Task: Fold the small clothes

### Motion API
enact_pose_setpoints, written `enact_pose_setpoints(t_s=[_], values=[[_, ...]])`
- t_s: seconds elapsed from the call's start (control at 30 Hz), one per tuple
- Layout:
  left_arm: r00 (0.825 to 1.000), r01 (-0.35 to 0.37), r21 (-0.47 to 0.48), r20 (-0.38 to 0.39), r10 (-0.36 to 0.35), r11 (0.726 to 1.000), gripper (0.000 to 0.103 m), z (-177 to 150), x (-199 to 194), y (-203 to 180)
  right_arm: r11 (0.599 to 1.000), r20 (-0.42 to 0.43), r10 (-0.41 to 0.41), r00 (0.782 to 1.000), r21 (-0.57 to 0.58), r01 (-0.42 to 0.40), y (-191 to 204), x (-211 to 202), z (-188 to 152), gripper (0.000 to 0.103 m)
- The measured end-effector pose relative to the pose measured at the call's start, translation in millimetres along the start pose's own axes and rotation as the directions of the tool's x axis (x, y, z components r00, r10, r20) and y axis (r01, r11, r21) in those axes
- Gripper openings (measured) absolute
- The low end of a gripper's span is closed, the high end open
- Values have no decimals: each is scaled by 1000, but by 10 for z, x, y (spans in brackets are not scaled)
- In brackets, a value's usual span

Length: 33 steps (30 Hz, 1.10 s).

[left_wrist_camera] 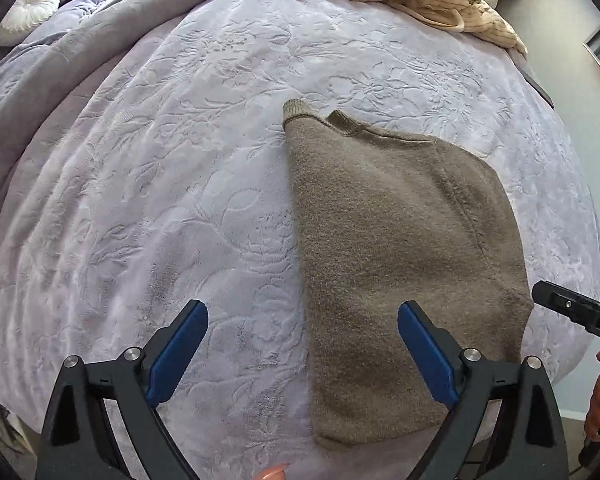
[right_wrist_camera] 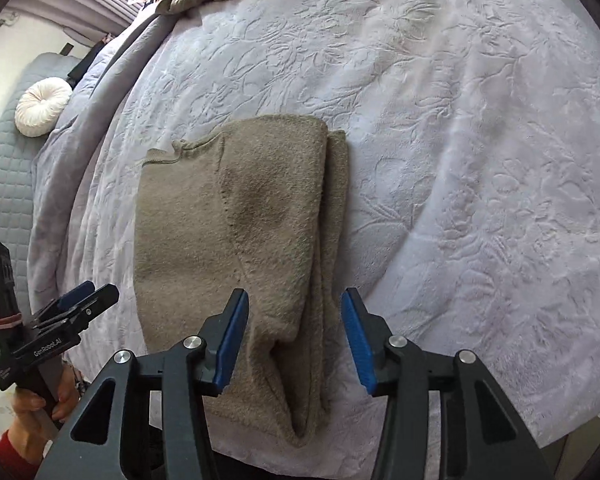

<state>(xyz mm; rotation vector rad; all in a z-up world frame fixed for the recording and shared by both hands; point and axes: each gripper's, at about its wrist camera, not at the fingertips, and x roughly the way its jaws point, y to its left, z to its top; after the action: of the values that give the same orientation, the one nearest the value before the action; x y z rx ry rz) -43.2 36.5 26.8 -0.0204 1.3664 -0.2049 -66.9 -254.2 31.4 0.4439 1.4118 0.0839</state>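
Observation:
A taupe knit sweater (left_wrist_camera: 400,220) (right_wrist_camera: 260,208) lies folded lengthwise on the lilac embossed blanket (left_wrist_camera: 160,180) (right_wrist_camera: 460,160), neckline at the far end, hem near the bed's front edge. My left gripper (left_wrist_camera: 302,310) is open wide above the sweater's left edge, one blue pad over bare blanket, the other over the knit. My right gripper (right_wrist_camera: 295,296) is open above the sweater's doubled right side; its pads do not press the cloth. The left gripper (right_wrist_camera: 94,292) also shows at the left of the right wrist view. One finger of the right gripper (left_wrist_camera: 556,300) shows at the right edge of the left wrist view.
A heap of clothes, a cream striped garment (left_wrist_camera: 432,4) among them, lies at the bed's far side. A round white cushion (left_wrist_camera: 28,10) (right_wrist_camera: 42,106) rests on a grey quilt (left_wrist_camera: 40,80). A hand (right_wrist_camera: 32,404) with a red sleeve holds the left gripper's handle.

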Motion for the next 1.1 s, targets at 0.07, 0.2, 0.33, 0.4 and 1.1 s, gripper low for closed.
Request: enact_pose_setpoints(t_s=[0.07, 0.2, 0.33, 0.4, 1.1], values=[[1000, -16, -1, -12, 16, 1000, 96, -30, -19, -58, 1000, -8, -27, 1000, 1, 27, 78, -31, -61, 71], [997, -67, 1, -27, 67, 998, 97, -88, -50, -167, 996, -8, -88, 996, -22, 88, 216, -47, -161, 86], [995, -93, -30, -39, 92, 995, 97, -143, -76, -195, 993, -3, -121, 993, -3, 121, 252, -75, -229, 102], [994, -105, -40, -46, 103, 994, 97, -167, -93, -190, 990, -1, -138, 990, 14, 138, 233, -99, -232, 102], [992, -110, -25, -63, 108, 994, 97, -220, -208, -180, 977, -10, -211, 977, -13, 211, 357, -161, -257, 102]])
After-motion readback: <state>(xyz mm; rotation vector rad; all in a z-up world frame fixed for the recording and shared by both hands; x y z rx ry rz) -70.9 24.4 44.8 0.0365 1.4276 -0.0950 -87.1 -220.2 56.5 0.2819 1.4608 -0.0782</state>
